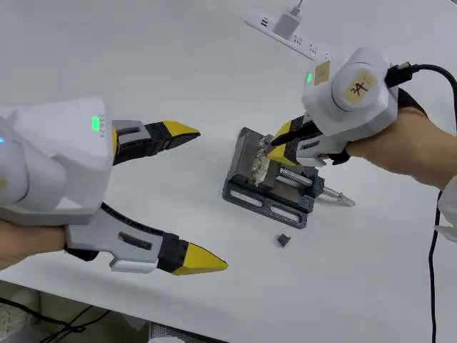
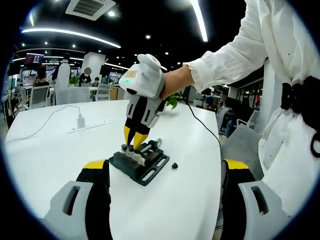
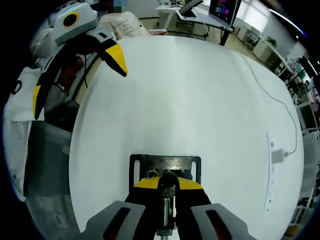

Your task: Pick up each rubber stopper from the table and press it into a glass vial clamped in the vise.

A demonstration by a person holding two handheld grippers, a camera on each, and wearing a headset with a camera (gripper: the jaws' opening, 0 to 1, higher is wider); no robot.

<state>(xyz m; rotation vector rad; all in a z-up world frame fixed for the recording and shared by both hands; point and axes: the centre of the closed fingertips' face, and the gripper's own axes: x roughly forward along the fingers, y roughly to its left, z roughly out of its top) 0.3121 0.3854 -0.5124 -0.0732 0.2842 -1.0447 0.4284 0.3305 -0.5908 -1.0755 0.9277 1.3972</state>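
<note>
1. Table (image 1: 143, 57) (image 2: 45, 150) (image 3: 190, 90): white top, approx. flat. It carries all items below.

2. L gripper (image 1: 208, 198) (image 2: 165, 166) (image 3: 80, 87): held at the near left of the head view, over bare table and well apart from the vise. Jaws spread wide, nothing between them. Yellow tips w/ black backing, green light on the body.

3. R gripper (image 1: 275, 146) (image 2: 135, 141) (image 3: 167, 184): held in a hand (image 1: 400, 143) coming in from the right, angled down onto the top of the vise. Jaws drawn close together, tips pinching a small dark round piece, the held stopper (image 1: 265, 143) (image 3: 167, 180). Tips sit right at the vise's gap. Cannot tell whether the stopper touches a vial yet. Black cable (image 1: 435, 236) runs off the gripper's rear.

4. Vise (image 1: 271, 200) (image 2: 142, 167) (image 3: 165, 162): dark metal, flat on the table at approx. centre, w/ screw pointing toward the R gripper side. Slotted base plate faces the near edge in the head view.

5. Power strip (image 1: 307, 46) (image 2: 92, 126) (image 3: 272, 172): white, at the far edge, well apart from the vise. White charger (image 1: 288, 23) (image 2: 80, 121) (image 3: 277, 156) plugged in.

6. Vials (image 1: 258, 169) (image 2: 131, 154): pale glass, in a row, clamped between the vise jaws. Count not legible.

7. Loose stopper (image 1: 283, 240) (image 2: 174, 165): small, dark, lying on the table just beside the vise base, on the near side. Not touching the vise.
</note>
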